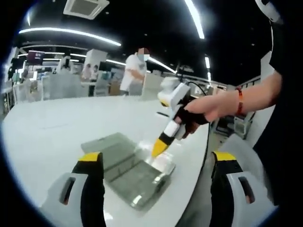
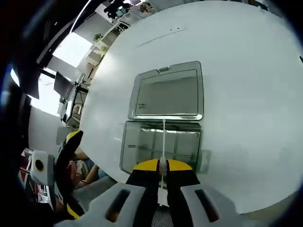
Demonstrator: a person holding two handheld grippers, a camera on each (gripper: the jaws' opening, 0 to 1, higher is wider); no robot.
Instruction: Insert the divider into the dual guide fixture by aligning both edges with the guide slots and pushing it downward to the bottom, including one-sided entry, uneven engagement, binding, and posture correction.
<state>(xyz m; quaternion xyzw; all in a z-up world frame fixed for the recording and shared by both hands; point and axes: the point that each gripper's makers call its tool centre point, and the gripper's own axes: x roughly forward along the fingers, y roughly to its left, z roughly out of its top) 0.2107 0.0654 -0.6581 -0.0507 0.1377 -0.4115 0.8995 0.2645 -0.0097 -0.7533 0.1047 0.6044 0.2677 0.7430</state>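
A clear plastic fixture [image 2: 142, 144] lies on the white table [image 2: 246, 94], its flat lid [image 2: 168, 92] swung open beyond it. My right gripper [image 2: 163, 165] is shut on a thin pale divider [image 2: 163, 137], seen edge-on. The divider stands upright across the middle of the fixture's tray. How deep it sits in the slots I cannot tell. In the left gripper view the right gripper [image 1: 159, 147] points its yellow tip down onto the fixture [image 1: 135, 172]. My left gripper [image 1: 156, 156] hangs open near the table's front edge, apart from the fixture. It also appears at the left [image 2: 66, 161].
A hand [image 1: 213, 106] with a red wristband holds the right gripper. A person in a white shirt [image 1: 135, 71] stands behind the table. The table's edge [image 1: 201, 161] runs close to the right of the fixture. Shelves and desks fill the background.
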